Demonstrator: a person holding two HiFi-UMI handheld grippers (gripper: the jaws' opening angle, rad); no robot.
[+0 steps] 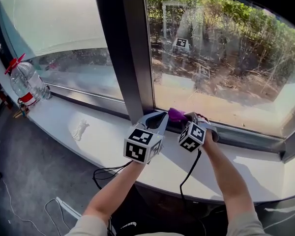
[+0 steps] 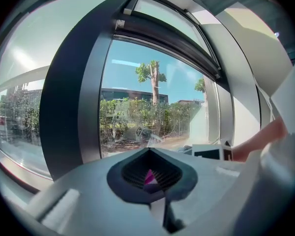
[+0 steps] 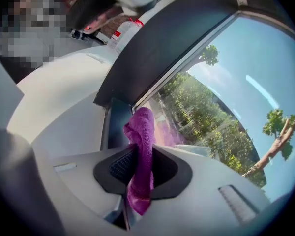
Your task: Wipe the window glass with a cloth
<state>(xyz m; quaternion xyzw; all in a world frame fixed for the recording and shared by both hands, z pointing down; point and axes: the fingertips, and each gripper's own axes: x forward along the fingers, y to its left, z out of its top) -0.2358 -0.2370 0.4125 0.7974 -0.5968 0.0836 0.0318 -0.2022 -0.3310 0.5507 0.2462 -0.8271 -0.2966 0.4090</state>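
A purple cloth (image 1: 176,114) is bunched low against the window glass (image 1: 221,48), just above the sill and right of the dark mullion (image 1: 128,53). My right gripper (image 1: 187,119) is shut on it; in the right gripper view the cloth (image 3: 141,176) runs up between the pads and sticks out past the right gripper (image 3: 138,147). My left gripper (image 1: 160,117) sits right beside it, jaws together. Only a small purple corner of the cloth (image 2: 149,177) shows between the pads of the left gripper (image 2: 148,151).
The white sill (image 1: 103,141) runs under both panes. A clear water bottle (image 1: 27,82) with a red cap stands at its far left, and a small white crumpled scrap (image 1: 80,129) lies on it. Black cables (image 1: 108,173) hang below the sill's front edge.
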